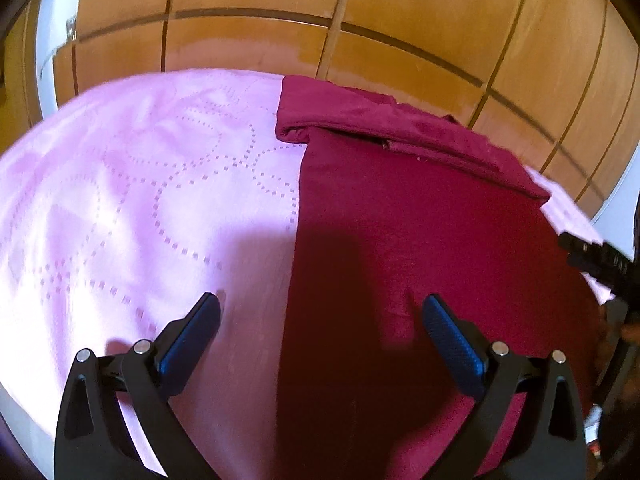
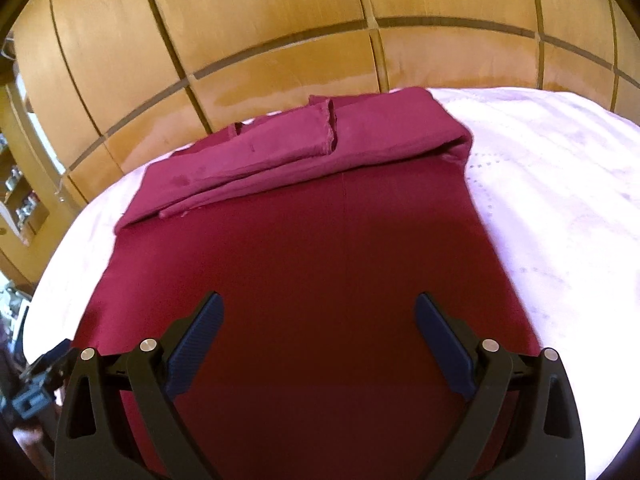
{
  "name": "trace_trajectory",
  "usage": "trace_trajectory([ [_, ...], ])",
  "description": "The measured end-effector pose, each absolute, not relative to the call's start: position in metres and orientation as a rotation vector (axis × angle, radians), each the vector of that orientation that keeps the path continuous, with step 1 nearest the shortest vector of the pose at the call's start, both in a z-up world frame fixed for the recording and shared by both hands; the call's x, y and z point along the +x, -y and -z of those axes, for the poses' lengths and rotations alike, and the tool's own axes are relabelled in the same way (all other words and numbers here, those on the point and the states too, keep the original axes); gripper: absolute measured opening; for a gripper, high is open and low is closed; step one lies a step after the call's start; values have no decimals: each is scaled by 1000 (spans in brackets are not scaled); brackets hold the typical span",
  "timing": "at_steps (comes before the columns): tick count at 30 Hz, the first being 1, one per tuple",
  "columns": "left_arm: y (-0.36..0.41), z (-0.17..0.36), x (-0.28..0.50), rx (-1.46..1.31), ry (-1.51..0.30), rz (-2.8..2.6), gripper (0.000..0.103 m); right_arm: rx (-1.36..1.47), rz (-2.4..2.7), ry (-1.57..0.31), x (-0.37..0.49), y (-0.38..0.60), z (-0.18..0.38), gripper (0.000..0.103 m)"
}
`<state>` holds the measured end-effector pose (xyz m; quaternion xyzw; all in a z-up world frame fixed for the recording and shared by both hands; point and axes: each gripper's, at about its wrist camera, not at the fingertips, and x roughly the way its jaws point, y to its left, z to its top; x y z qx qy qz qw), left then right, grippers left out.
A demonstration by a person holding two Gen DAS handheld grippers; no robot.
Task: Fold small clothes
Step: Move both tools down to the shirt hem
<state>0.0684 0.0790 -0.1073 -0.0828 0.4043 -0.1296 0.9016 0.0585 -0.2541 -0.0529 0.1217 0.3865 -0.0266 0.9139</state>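
Observation:
A dark red garment lies flat on a pale pink patterned cloth, its far end folded back over itself into a thick band. My left gripper hovers open above the garment's left edge, one fingertip over the pink cloth and the other over the red fabric. My right gripper stands wide open over the near middle of the garment, nothing between its blue pads. The right gripper's black body shows at the right edge of the left wrist view.
A wooden panelled wall or headboard rises just behind the pink cloth. Shelves with small items stand at the far left. Part of the left gripper's body shows at the lower left of the right wrist view.

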Motion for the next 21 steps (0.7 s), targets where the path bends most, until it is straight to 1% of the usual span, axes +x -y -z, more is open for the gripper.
trace_trajectory([
  [8, -99, 104, 57, -283, -865, 382, 100, 441, 89, -784, 15, 320, 40, 95],
  [9, -102, 105, 56, -302, -872, 397, 100, 485, 97, -777, 7, 334, 40, 89],
  [10, -105, 105, 56, -317, -876, 407, 100, 515, 102, -773, 2, 343, 41, 86],
  [11, -107, 105, 56, -328, -878, 415, 97, 565, 114, -773, -6, 357, 44, 81],
  [12, -108, 105, 56, -328, -884, 426, 86, 594, 119, -775, -12, 364, 46, 75],
  [13, -108, 106, 56, -314, -895, 429, 78, 625, 116, -779, -19, 372, 49, 71],
  [14, -108, 106, 56, -289, -906, 417, 70, 640, 111, -785, -23, 376, 51, 68],
  [15, -108, 107, 55, -266, -914, 410, 64, 652, 100, -794, -28, 379, 54, 67],
  [16, -109, 108, 54, -260, -918, 416, 61, 660, 86, -802, -33, 380, 57, 65],
  [17, -110, 108, 53, -262, -922, 424, 57, 668, 69, -819, -37, 381, 60, 63],
  [18, -113, 109, 52, -278, -930, 439, 54, 672, 61, -828, -41, 380, 63, 63],
  [21, -122, 111, 49, -335, -944, 470, 54, 688, 14, -834, -51, 379, 67, 63],
])
